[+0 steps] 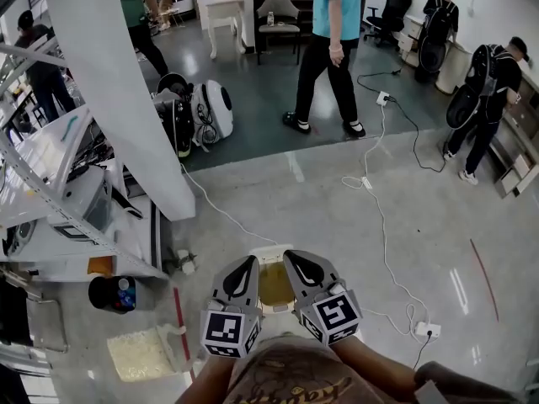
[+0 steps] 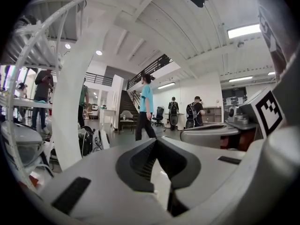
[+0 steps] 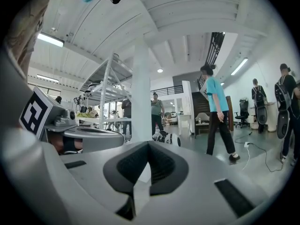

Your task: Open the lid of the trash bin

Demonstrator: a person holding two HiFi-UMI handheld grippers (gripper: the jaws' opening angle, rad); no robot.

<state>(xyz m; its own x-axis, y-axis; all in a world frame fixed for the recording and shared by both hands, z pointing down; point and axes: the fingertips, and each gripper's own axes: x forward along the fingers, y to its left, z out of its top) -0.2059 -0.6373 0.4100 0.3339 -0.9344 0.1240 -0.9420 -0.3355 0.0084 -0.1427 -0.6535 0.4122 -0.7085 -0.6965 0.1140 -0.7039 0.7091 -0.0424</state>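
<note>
Left claw (image 1: 250,261), clenched: its two tips meet and a narrow slit below them shows only floor, so nothing is gripped.
- Shell: smooth matt grey plastic, rounded.
- Pads (image 2: 140,161): black, ribbed, wedge-shaped.
- Marker cube (image 1: 227,332): white faces with black square print, at the rear.

Right claw (image 1: 290,254), also clenched, tips together and empty.
- Shell and ribbed pads (image 3: 161,165): the same grey and black.
- Marker cube (image 1: 337,314): tilted outward.

Pose: both claws are held low and close to the person's body. Bare forearms (image 1: 370,364) enter from the bottom edge. The claws sit side by side, and their tips lean in toward each other and point forward. Both gripper views look level across the room rather than down.

Bin (image 1: 268,250): directly below and between the two claws in the head view.
- Form: small and rectangular, with a white plastic rim.
- Lid (image 1: 274,286): a flat, beige panel inside that rim. From above it cannot be told whether it is raised or shut, nor whether either claw touches it.
- It does not appear in either gripper view.

Surroundings:
- Floor (image 1: 438,225): polished grey and glossy, with light streaks.
- Pillar (image 1: 118,91): white, square-edged and smooth, ahead and to the left.
- Cable (image 1: 381,225): thin and white, snaking over the floor to the right of the bin.
- Person (image 1: 333,49): in a teal shirt and dark trousers, well beyond the bin.
</note>
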